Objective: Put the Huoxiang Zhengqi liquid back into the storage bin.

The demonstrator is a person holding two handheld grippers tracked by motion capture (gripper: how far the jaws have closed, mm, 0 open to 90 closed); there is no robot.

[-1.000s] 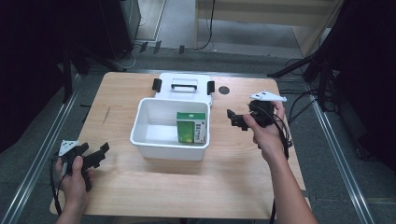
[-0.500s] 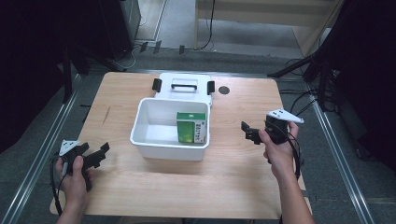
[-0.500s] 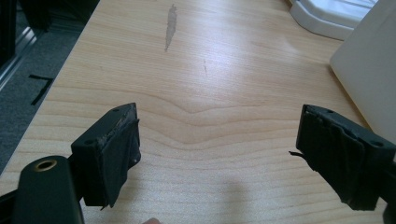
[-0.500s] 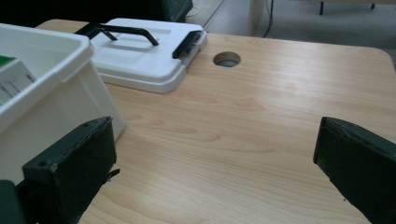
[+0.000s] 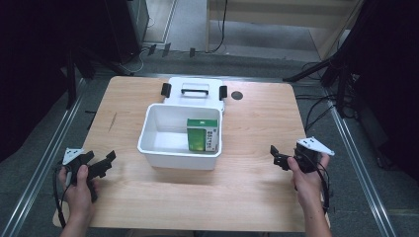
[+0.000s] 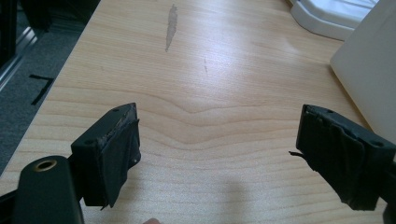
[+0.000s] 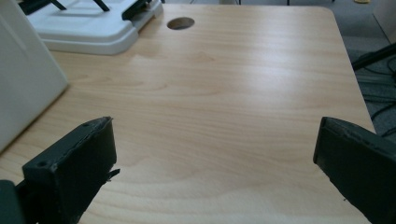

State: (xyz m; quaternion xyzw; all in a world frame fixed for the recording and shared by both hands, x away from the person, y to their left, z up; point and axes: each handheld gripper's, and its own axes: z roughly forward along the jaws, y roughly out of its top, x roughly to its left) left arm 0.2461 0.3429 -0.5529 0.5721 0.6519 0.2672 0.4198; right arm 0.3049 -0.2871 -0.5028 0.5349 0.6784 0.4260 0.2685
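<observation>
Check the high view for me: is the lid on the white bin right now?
No, the white bin is open with the green box inside, and its lid lies behind it.

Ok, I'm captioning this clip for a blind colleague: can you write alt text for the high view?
A white bin holding an upright green box sits mid-table on a wooden table, its white lid lying behind it. A person's hands hold two open grippers, left gripper and right gripper, near the front corners, both empty.

Bright, even overhead light – soft glare on the table [image 7: 243, 79], dark surroundings, near jaws slightly blurred.
</observation>
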